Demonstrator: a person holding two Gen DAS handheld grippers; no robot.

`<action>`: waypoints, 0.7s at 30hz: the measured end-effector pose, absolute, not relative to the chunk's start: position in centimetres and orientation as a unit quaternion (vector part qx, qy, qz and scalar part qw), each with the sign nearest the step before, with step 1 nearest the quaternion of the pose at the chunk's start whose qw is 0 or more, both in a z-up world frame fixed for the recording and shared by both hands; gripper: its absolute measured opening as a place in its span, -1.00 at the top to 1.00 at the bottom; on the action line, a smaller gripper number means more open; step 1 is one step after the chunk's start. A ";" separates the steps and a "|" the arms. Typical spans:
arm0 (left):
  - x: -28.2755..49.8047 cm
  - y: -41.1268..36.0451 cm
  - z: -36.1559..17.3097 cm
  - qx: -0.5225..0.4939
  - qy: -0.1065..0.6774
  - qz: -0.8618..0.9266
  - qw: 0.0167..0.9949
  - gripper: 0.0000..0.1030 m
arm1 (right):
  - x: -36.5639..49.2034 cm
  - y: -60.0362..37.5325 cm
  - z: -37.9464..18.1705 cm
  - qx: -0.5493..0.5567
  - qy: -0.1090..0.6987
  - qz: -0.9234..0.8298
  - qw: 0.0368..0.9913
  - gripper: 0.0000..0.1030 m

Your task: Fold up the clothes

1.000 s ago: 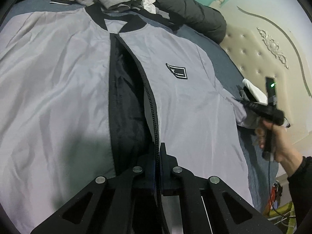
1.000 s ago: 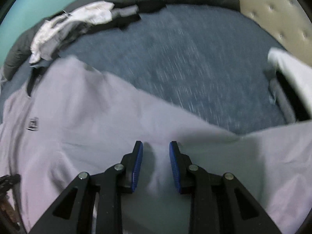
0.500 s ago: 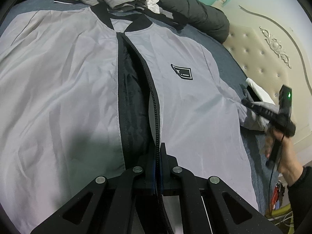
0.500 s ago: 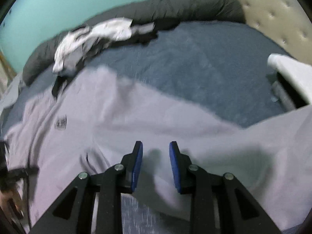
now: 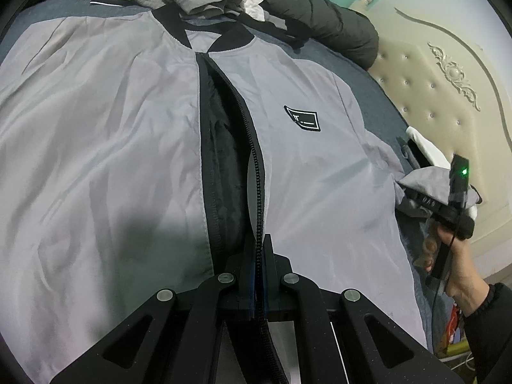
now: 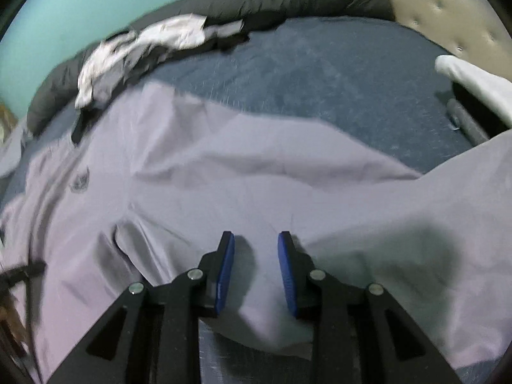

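On the blue bed (image 5: 377,96), the grey jacket (image 5: 96,134) is spread face up, collar away. The left gripper (image 5: 258,249) is kept clamped on the zipper (image 5: 256,172) edge near the hem, as before. The right gripper (image 6: 256,256), jaws parted and empty, is now held over the sleeve (image 6: 368,204), which lies bunched higher than a second ago.

left hand-held gripper (image 5: 259,240) clamped on zipper (image 5: 256,172) of grey jacket (image 5: 105,147), flat on bed (image 5: 377,96).

The jacket (image 5: 96,160) runs past the frame's left edge; the right wrist view is motion-blurred.
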State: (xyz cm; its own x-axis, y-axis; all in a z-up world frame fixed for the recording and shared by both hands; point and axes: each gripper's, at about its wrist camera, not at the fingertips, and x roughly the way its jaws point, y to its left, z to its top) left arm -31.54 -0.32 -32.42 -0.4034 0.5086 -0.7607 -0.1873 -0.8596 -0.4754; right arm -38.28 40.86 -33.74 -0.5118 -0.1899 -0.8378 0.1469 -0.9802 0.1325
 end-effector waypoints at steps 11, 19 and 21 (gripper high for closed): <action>-30.8 -0.7 -31.3 -0.497 -0.164 0.827 0.203 0.86 | -42.1 40.2 -30.9 0.474 -0.013 -0.874 0.104 0.46; -27.8 -2.9 -29.2 -0.469 -0.149 0.847 0.200 0.50 | -46.1 39.7 -29.5 0.473 0.025 -0.872 0.120 0.04; -27.5 -3.6 -29.1 -0.463 -0.150 0.851 0.197 0.50 | -47.2 39.7 -29.7 0.479 0.042 -0.868 0.120 0.04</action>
State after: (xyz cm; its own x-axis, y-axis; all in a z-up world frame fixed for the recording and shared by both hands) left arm -27.47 -3.59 -29.13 -0.4935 0.4744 -0.7290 -0.1956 -0.8772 -0.4384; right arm -47.22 39.67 -29.70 -0.5119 -0.1675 -0.8426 0.2477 -0.9679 0.0420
